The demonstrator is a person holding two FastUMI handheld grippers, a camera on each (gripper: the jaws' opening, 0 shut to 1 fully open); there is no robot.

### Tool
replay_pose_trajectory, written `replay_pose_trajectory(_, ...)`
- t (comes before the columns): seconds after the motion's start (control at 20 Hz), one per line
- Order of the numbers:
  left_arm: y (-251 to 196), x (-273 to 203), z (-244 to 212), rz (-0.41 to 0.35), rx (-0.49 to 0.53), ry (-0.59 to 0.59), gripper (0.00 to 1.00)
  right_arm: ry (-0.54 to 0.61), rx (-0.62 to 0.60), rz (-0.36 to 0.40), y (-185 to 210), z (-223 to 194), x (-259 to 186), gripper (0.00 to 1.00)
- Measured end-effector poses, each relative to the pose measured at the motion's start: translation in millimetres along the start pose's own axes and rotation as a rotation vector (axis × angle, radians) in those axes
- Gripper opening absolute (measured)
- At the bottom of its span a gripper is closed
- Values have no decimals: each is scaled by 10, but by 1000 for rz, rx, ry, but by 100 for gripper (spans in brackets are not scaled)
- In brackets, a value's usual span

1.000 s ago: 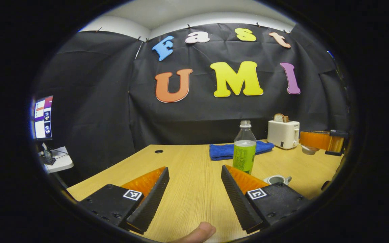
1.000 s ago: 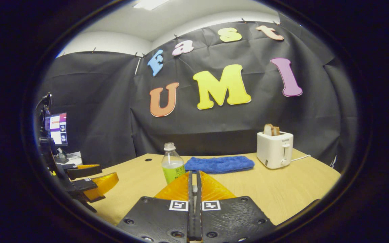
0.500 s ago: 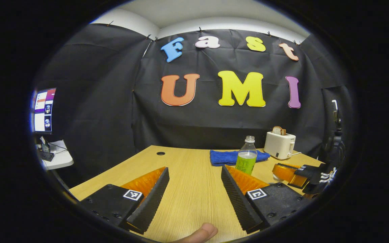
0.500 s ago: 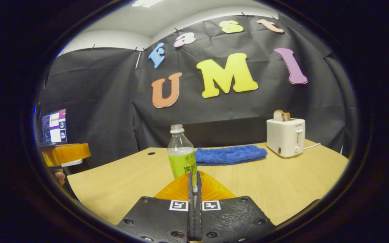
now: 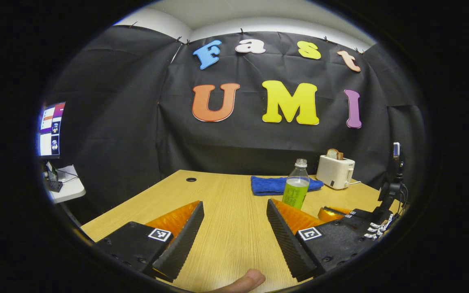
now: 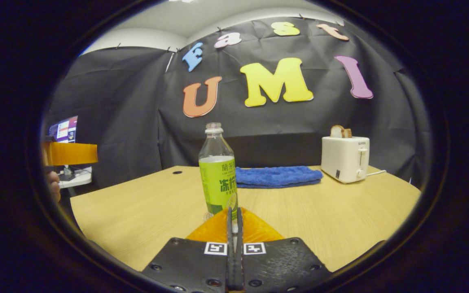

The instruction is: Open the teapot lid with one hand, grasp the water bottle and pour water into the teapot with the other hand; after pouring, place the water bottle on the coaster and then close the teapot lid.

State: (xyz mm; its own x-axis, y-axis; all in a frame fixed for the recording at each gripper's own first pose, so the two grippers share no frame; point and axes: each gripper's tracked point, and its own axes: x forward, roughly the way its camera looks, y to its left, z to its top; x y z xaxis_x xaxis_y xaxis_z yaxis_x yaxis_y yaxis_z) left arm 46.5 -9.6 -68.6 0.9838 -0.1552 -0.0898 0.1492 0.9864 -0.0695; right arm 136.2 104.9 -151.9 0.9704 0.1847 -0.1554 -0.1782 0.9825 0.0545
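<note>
- Left tongs (image 5: 234, 236): spread wide over bare table (image 5: 226, 203), nothing between the fingers.
- Right tongs (image 6: 234, 228): pressed together, holding nothing.
- Water bottle (image 6: 218, 175): upright on table, just ahead of right tongs' tips; ahead and to the right of left tongs.
- Blue towel (image 6: 277, 177) and toaster (image 6: 345, 158) w/ bread: farther back, beyond bottle.

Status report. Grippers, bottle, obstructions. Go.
Left gripper open over bare table, holding nothing. Right gripper shut, empty, nosed up to the water bottle. Bottle upright, uncapped. Blue towel and toaster behind it.
</note>
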Motion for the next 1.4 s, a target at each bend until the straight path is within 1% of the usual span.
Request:
replay_pose_trajectory(0.05,-13,-6,-8,-4,0,0,97,4,14,-2,0,-57,27,0)
replay_pose_trajectory(0.25,-68,9,-24,-22,9,8,97,19,36,6,-6,-37,19,1)
replay_pose_trajectory(0.4,-96,2,-63,-25,18,19,97,32,33,6,5,-1,17,5)
replay_pose_trajectory(0.5,-54,-13,-16,-8,19,8,97,17,44,4,21,114,-45,17)
replay_pose_trajectory(0.65,-90,-44,45,-16,4,-6,97,-53,35,-15,-1,415,-241,28)
replay_pose_trajectory(0.7,-65,-71,80,-11,7,-14,97,-67,28,-9,23,499,-304,31)
replay_pose_trajectory(0.75,-47,-85,112,-6,14,-21,97,-86,18,-20,11,603,-411,54)
replay_pose_trajectory(0.8,-29,-110,142,-1,20,-30,97,-107,12,-25,3,723,-497,46)
replay_pose_trajectory(0.85,-20,-136,183,6,25,-39,97,-127,2,-21,33,826,-604,58)
replay_pose_trajectory(0.9,-4,-154,222,14,26,-50,97,-143,-14,-16,50,922,-698,67)
replay_pose_trajectory(0.95,25,-169,260,27,20,-62,97,-157,-38,-16,47,1023,-803,81)
replay_pose_trajectory(1.0,30,-172,269,32,13,-61,97,-167,-61,-38,-2,1096,-914,85)
replay_pose_trajectory(1.05,5,-165,237,28,7,-48,97,-181,-82,-43,-13,1163,-1024,92)
replay_pose_trajectory(1.1,-38,-174,189,21,8,-31,97,-190,-101,-52,-25,1227,-1121,94)
replay_pose_trajectory(1.2,-16,-187,173,36,20,-17,97,-182,-128,-105,-168,1277,-1320,96)
replay_pose_trajectory(1.3,-17,-194,167,49,30,-15,97,-181,-138,-155,-330,1323,-1513,95)
replay_pose_trajectory(1.4,-102,-226,147,34,21,-1,97,-193,-130,-173,-463,1345,-1673,95)
